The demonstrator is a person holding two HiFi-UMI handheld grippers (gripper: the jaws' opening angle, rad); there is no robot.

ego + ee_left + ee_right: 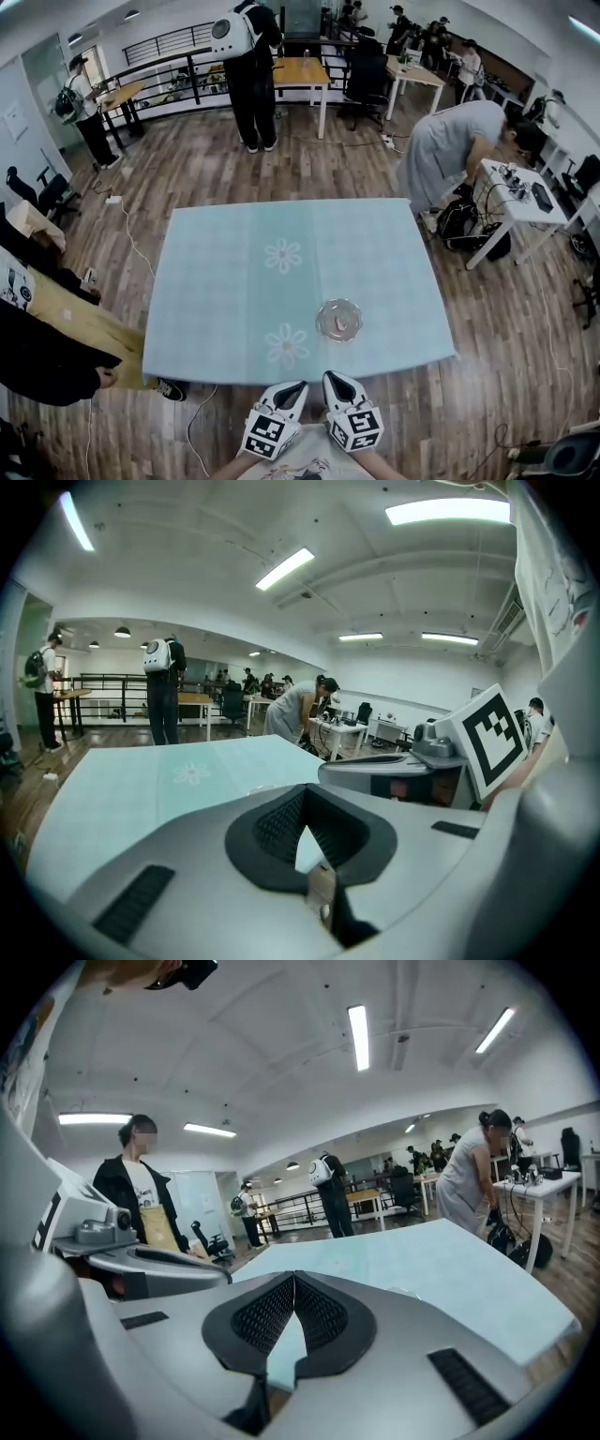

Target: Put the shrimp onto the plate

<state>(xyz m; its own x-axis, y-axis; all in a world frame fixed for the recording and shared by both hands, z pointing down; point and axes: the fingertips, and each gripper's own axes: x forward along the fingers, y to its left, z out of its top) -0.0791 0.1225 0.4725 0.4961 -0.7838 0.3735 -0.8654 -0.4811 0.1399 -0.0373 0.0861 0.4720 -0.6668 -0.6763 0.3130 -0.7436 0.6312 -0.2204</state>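
Wood flooring and scattered office desks surround a surface (234, 281) covered in a pale blue cloth with two flower prints. A clear plate (323, 330) sits on it towards the near right, not far from the near edge. A small pinkish piece lying in the plate looks like the shrimp (347, 324), though it is too small to be sure. If so, the placing appears done.

The left gripper (296, 386) and the right gripper (334, 378) hang side by side off the near edge, close to the person's body. Each has its jaws clenched tip to tip on nothing.

The main risk is an unneeded second reach. Clenched jaws pushed forward would shove rather than grasp, and the light plate could slide on the cloth or tip the shrimp out. Dragging a gripper across the cloth could also ruck it and pull the plate towards the near edge. Cables lie on the floor just beside the person's feet and could catch a step.
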